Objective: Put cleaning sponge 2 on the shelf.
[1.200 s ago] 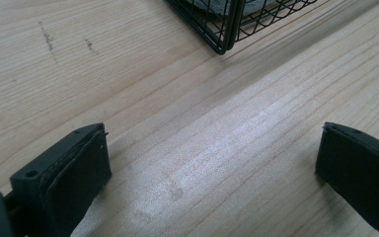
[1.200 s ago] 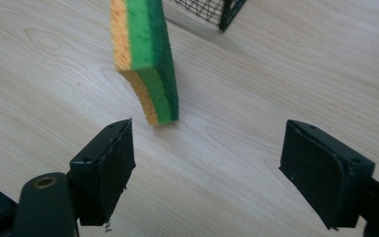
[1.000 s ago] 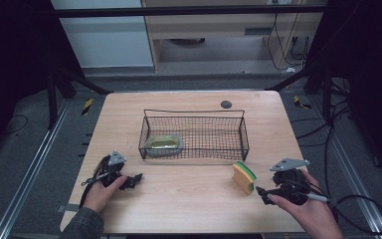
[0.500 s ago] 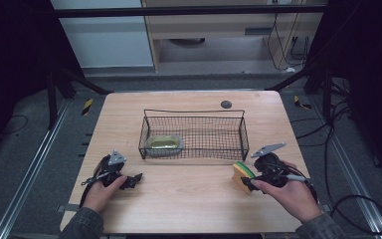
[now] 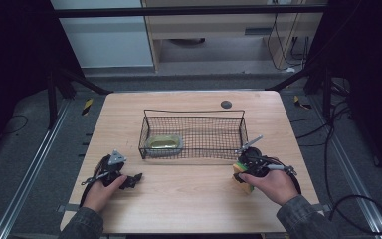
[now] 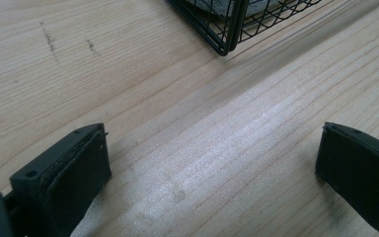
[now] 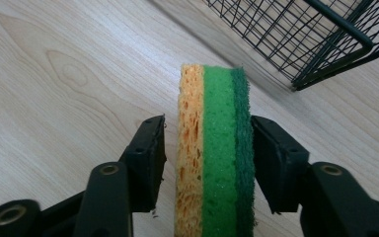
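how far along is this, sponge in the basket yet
Not yet. Done: one greenish item already lies in the wire basket. In hand: the right hand-held gripper has its jaws either side of the sponge, which stands on the table beside the basket; they have just been closing, with a slight gap at the left pad. Left: grip, lift, place it in the basket. The left hand-held gripper is open on bare table.

I see a black wire basket (image 5: 194, 134) mid-counter (image 5: 189, 204), a shallow yellowish dish (image 5: 164, 144) in its left end. Small dark disc (image 5: 226, 104) near the counter's far edge. Cables (image 5: 348, 209) on the floor at right.
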The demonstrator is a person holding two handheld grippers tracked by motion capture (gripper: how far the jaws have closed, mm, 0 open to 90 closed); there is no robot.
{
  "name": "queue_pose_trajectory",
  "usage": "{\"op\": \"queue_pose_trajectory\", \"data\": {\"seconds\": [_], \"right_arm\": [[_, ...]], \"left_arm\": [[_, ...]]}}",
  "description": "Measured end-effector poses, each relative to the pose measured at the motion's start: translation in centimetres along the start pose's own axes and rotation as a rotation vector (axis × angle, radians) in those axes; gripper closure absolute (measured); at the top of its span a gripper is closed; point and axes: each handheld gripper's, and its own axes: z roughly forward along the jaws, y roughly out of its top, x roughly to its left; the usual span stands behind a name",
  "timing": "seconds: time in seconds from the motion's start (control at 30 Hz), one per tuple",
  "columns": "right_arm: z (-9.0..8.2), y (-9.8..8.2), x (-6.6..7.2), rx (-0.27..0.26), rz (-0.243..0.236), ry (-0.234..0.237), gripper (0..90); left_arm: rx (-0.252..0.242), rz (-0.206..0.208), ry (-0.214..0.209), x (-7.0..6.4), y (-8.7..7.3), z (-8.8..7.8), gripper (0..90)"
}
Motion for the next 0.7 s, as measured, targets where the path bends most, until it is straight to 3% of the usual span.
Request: {"op": "queue_pose_trajectory", "data": {"seconds": [0.3, 0.6, 0.7], "right_arm": [[-0.4, -0.4, 0.1, -0.002, -0.013, 0.002, 64.6], [-2.4, -1.5, -0.7, -0.11, 0.011, -0.031, 64.8], [-4.1, -1.8, -1.4, -0.153, 0.021, -0.047, 64.8]], "left_arm": [[-0.001, -0.004, 0.0, 0.0, 0.0, 0.0, 0.0], [-0.001, -0.004, 0.0, 0.0, 0.0, 0.0, 0.0], [0.0, -0.004, 0.0, 0.0, 0.0, 0.0, 0.0]]}}
